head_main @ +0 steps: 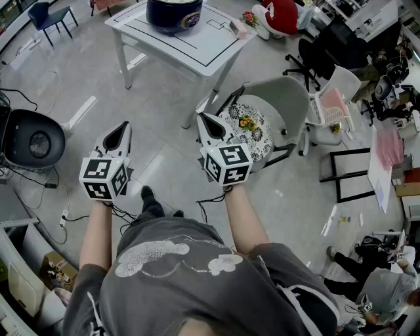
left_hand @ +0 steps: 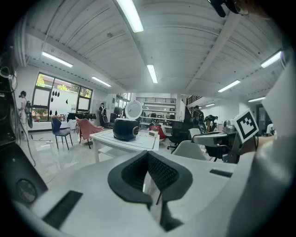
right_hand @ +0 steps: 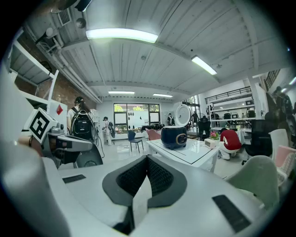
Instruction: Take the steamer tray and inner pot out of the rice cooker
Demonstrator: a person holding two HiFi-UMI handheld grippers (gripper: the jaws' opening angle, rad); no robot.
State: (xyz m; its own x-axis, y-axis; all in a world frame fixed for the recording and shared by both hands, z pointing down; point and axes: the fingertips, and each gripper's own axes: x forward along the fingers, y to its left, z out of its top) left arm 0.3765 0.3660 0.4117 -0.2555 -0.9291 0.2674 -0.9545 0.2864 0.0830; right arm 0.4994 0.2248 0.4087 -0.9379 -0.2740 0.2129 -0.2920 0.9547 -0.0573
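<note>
1. Left hand-held gripper [head_main: 121,133]: jaws closed together, nothing between them.
2. Right hand-held gripper [head_main: 205,123]: the same, closed and empty. I hold both out over the floor, well short of the work.
3. Chair [head_main: 282,98]: stands near the bench corner, on my right.
4. Bench [head_main: 209,41]: well ahead. The cooker [head_main: 174,13] stands on it with its lid [left_hand: 134,110] raised.
5. Tray and pot: neither shows from here. I judge both are inside the cooker.
6. Handling, as judged: the tray is light and stiff, so I would pinch its rim. The pot is heavier, rigid and smooth-walled, so I would grip its rim firmly and lift straight up.
</note>
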